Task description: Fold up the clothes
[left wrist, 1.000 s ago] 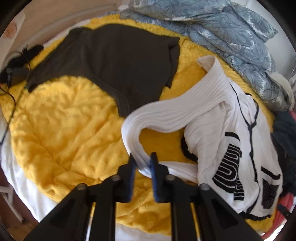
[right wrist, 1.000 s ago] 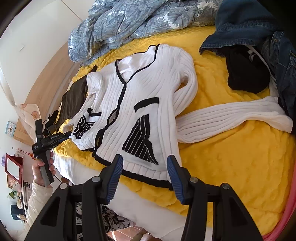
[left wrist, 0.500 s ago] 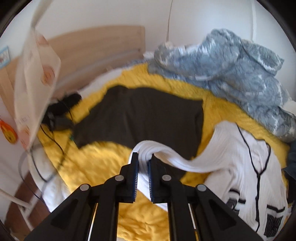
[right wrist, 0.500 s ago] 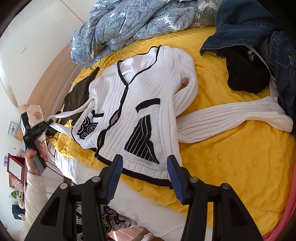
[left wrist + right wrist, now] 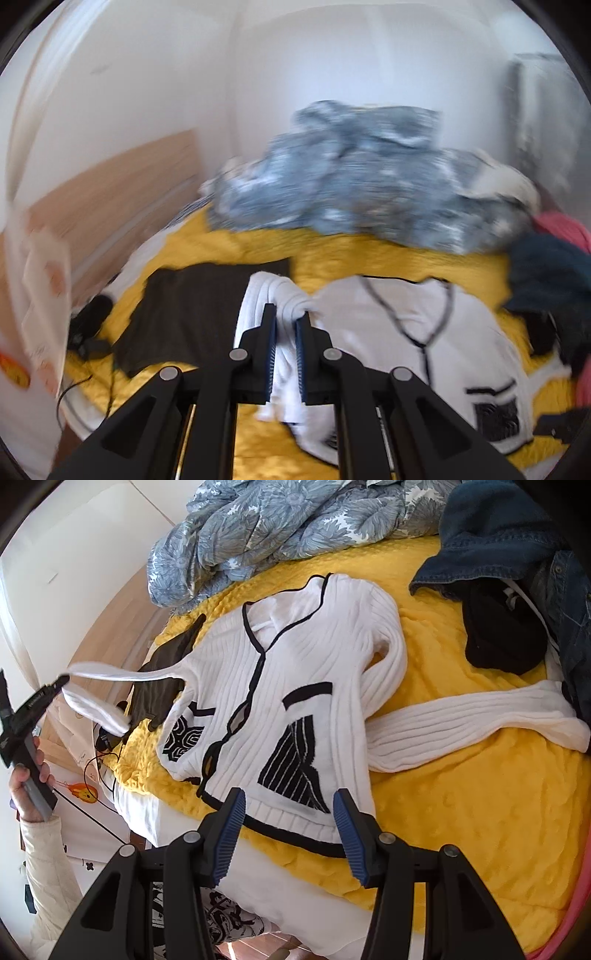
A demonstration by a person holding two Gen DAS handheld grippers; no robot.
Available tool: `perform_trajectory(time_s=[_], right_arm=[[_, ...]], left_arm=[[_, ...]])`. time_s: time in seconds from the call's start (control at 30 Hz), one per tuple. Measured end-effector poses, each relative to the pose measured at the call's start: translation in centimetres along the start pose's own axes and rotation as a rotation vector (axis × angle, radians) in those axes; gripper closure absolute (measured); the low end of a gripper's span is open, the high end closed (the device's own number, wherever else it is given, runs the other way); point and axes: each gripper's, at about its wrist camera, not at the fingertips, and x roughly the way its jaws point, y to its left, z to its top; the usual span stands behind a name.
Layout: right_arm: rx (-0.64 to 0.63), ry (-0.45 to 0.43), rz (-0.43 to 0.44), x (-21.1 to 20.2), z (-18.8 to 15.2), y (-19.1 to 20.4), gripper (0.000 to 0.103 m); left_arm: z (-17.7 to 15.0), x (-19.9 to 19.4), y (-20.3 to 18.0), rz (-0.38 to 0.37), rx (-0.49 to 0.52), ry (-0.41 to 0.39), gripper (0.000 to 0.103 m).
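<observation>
Yellow, nubbly fleece covered the bed as a blanket (image 5: 461,794), spreading ahead of both tongs and carrying every garment. Beyond the tips of both tools a blue-grey floral duvet (image 5: 280,520) lay heaped at the far edge of the bed. Directly ahead of the right tongs (image 5: 290,821) the white ribbed cardigan (image 5: 317,686), black-trimmed with striped dark panels, lay flat, one sleeve stretched out to the right of that tool across the fleece. Those tongs stood spread, their blue ridged pads apart just above the cardigan's black-edged hem and gripping nothing. Only that view showed the denim jacket (image 5: 517,542) and a black garment (image 5: 502,631) far right, and the person's left hand (image 5: 27,775) in a pale quilted sleeve at the far left, holding the other tool up off the bed with the other cardigan sleeve (image 5: 122,674) drawn taut in mid-air to its tip. The left view, blurred, showed what the other hid: the left tongs (image 5: 284,325) pressed nearly together, pinching the bunched white sleeve, its cuff end drooping below the pads. Left of those pads a dark brown garment (image 5: 192,314) lay flat, beside a wooden headboard (image 5: 110,192) and dark cables (image 5: 88,332).
</observation>
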Motion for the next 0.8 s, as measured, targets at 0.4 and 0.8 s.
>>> perform_trajectory(time_s=[0.4, 0.8], right_arm=[[0.009, -0.017, -0.010, -0.7, -0.2, -0.7, 0.051], [-0.235, -0.224, -0.196, -3.6, -1.5, 3.5, 0.051]], left_arm=[[-2.3, 0.2, -10.8, -0.144, 0.112, 0.011, 0.093], [-6.3, 2.3, -12.7, -0.152, 0.149, 0.100, 0.093]])
